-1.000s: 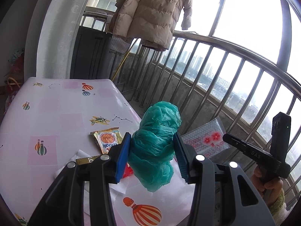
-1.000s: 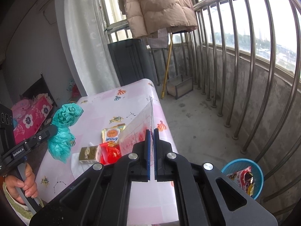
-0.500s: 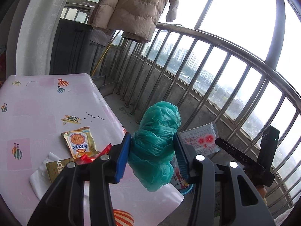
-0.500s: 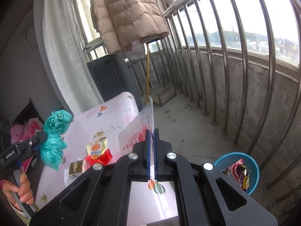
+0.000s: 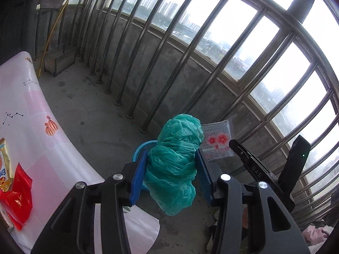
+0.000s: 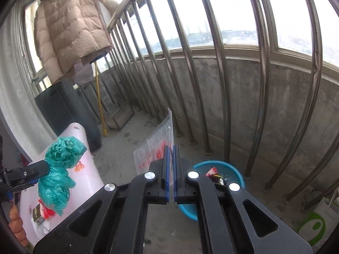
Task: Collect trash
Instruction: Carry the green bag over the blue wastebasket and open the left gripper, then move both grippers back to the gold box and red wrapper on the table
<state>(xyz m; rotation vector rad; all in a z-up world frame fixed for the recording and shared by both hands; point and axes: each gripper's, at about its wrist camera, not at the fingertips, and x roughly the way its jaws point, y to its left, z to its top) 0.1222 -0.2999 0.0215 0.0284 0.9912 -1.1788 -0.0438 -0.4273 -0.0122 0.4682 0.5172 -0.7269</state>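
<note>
My left gripper (image 5: 171, 169) is shut on a crumpled green plastic bag (image 5: 177, 160), held in the air past the table's edge; the same green bag (image 6: 59, 169) shows at the left of the right wrist view. Behind the bag peeks the rim of a blue trash basket (image 5: 141, 148). My right gripper (image 6: 171, 165) is shut on a clear plastic wrapper with red flowers (image 6: 157, 144), upright between the pads, just left of and above the blue basket (image 6: 231, 168), which holds wrappers. The flowered wrapper (image 5: 218, 141) appears right of the bag in the left wrist view.
A pink-patterned table (image 5: 42, 148) carries a red packet (image 5: 18, 196), a yellow snack packet (image 5: 3, 169) and a small box (image 6: 38, 211). Steel railing bars (image 6: 220, 74) and a concrete wall ring the balcony. A beige coat (image 6: 70, 27) hangs at the left; a white-and-green bag (image 6: 317, 222) stands at the right.
Both grippers swung right, away from the table toward the railing and floor, carrying the green bag and the flowered wrapper. The blue basket now lies close below the right gripper.
</note>
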